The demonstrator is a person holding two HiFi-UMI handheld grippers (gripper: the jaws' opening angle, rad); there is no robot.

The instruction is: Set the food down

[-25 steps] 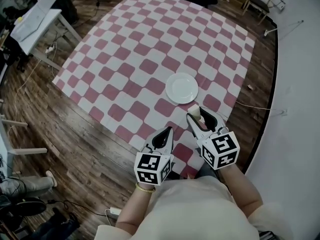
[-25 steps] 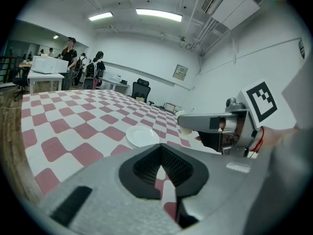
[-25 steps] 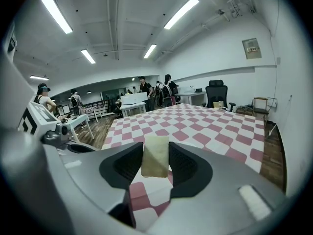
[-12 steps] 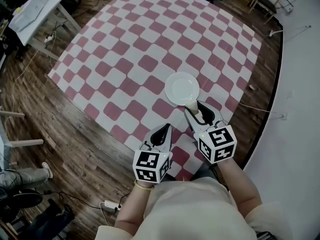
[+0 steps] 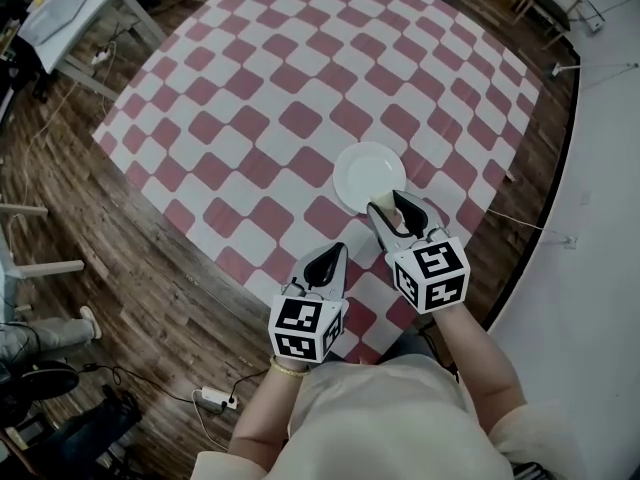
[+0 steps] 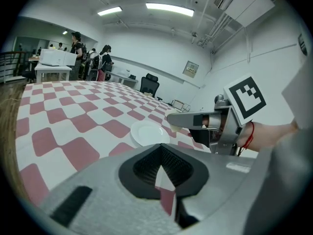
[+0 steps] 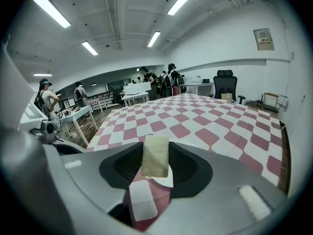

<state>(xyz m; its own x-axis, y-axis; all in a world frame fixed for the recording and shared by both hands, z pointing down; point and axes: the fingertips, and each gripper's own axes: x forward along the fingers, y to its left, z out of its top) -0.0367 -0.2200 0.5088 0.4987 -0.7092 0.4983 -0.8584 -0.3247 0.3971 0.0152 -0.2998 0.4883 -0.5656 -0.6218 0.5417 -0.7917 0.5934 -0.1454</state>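
Two grippers low over the cloth: right one carries the food, plate just past its tips.
Nearest: left gripper [image 5: 328, 264] has its jaws together with nothing in them, beside the right and slightly behind it. Right gripper [image 5: 395, 213] is clamped on the food slab [image 7: 155, 155], a pale flat piece upright between the pads, top edge poking past the tips. Looks light and soft, maybe spongy, so I'd expect it to dent or tear under squeeze; doesn't look slippery. Hold on the flat faces around mid-height seems right, pressure low. Just ahead of the tips: white plate [image 5: 365, 173], bare, on the red-and-white checked cloth [image 5: 250, 118], which runs on well beyond both tools. Slab will probably flop flat on release.
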